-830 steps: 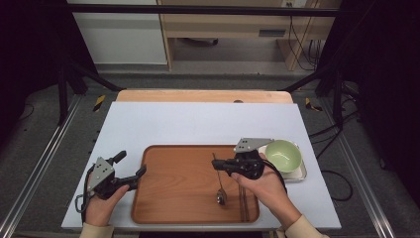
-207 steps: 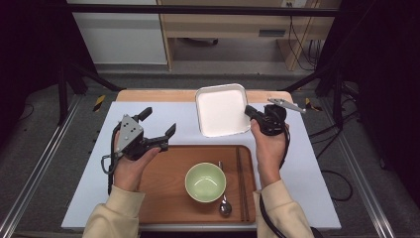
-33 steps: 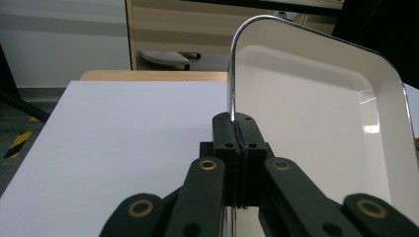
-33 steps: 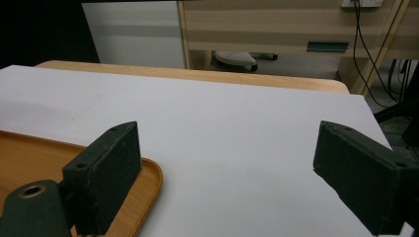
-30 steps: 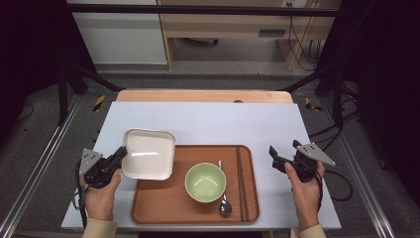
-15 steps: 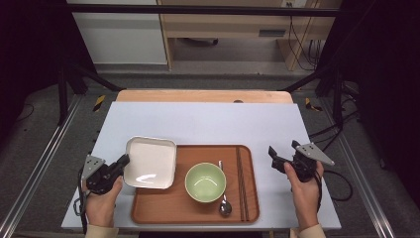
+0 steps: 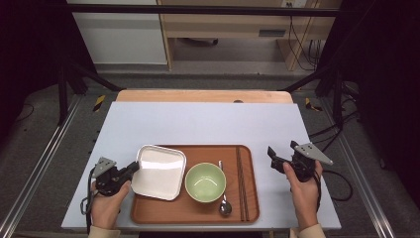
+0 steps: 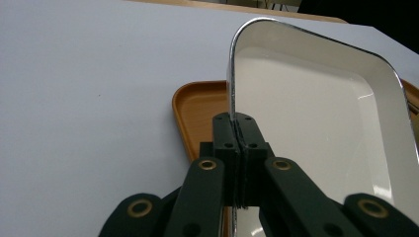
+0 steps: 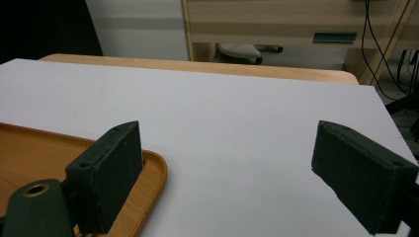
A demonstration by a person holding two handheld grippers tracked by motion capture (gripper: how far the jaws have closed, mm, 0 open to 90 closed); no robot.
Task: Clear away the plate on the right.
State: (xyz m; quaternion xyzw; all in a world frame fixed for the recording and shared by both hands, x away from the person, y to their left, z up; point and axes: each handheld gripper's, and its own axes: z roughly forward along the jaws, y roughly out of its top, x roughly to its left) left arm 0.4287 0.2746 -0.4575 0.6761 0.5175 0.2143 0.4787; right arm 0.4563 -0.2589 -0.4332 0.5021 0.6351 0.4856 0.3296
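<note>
A white square dish (image 7: 158, 171) with a metal rim lies over the left part of the brown tray (image 7: 250, 208). My left gripper (image 7: 132, 168) is shut on the dish's left rim; in the left gripper view the jaws pinch that rim (image 8: 231, 106) of the dish (image 8: 316, 123), above the tray's corner (image 8: 195, 111). A green bowl (image 7: 205, 182) sits mid-tray, with a spoon (image 7: 224, 204) and dark chopsticks (image 7: 241, 183) to its right. My right gripper (image 7: 274, 154) stands open and empty over the table, right of the tray. The right gripper view shows the tray's edge (image 9: 150, 190) by the left jaw.
The pale table top (image 7: 208, 124) stretches back to a wooden strip (image 7: 198, 95) at its far edge. Cables trail off the table's right side (image 7: 337, 181). Beyond the table stand a cabinet and a wooden desk (image 9: 276, 24).
My left gripper has drawn the white dish nearer and lower, so it now lies flatter over the tray's left part. The right gripper has barely moved.
</note>
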